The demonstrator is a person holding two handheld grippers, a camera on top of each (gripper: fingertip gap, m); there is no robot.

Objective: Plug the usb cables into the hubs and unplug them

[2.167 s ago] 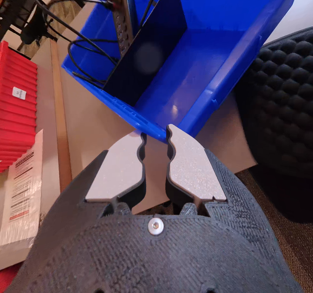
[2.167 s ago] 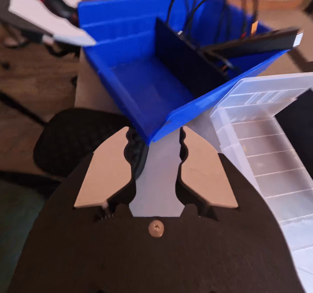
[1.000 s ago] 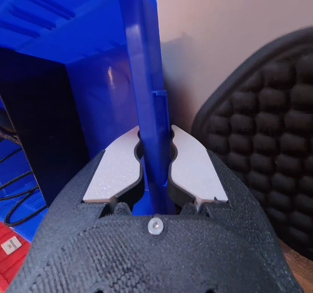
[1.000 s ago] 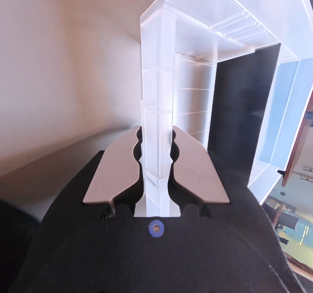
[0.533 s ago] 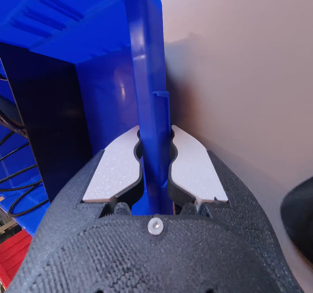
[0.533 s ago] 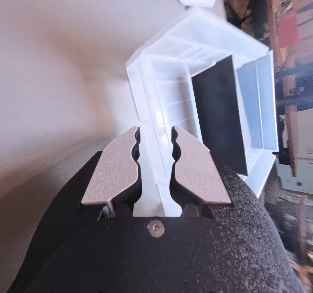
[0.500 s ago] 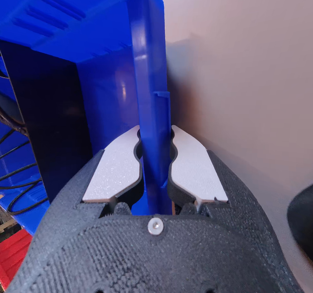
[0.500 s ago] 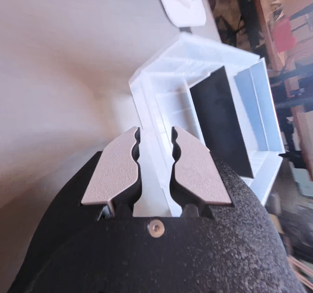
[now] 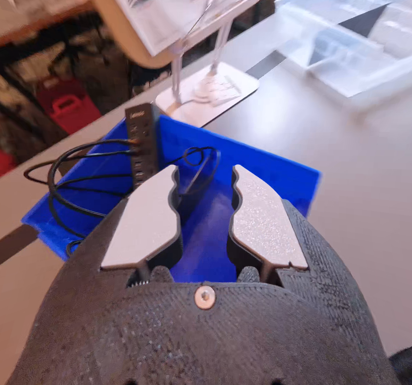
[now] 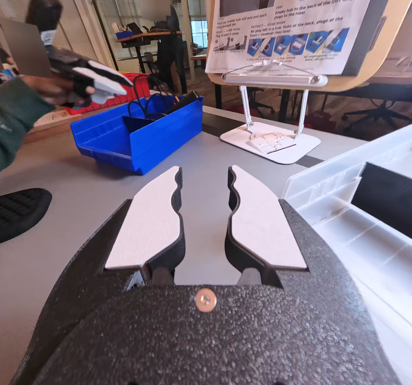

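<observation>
A blue bin (image 9: 245, 151) stands on the grey table. A black USB hub (image 9: 142, 133) leans upright against its far wall, with black cables (image 9: 66, 173) plugged into it and looping over the bin's left side. My left gripper (image 9: 204, 169) is open and empty, just above the bin's near part. My right gripper (image 10: 204, 170) is open and empty over bare table, between the blue bin (image 10: 160, 142) and a clear bin (image 10: 312, 173). The right wrist view also shows the hub (image 10: 182, 103), the cables (image 10: 138, 104) and the left gripper (image 10: 127, 88), held by a hand.
The clear bin (image 9: 347, 40) holds a black divider (image 10: 383, 193). A white document stand (image 10: 272, 144) with a printed sheet stands behind both bins. A black foam pad (image 10: 17, 209) lies at the table's near left. Office desks and chairs are beyond. Across from one pair of fingers to the other is roughly 35 centimetres.
The left gripper has let go of the blue bin's wall and the right gripper of the clear bin's wall. Both bins now rest on the table, and both grippers have opened and drawn back.
</observation>
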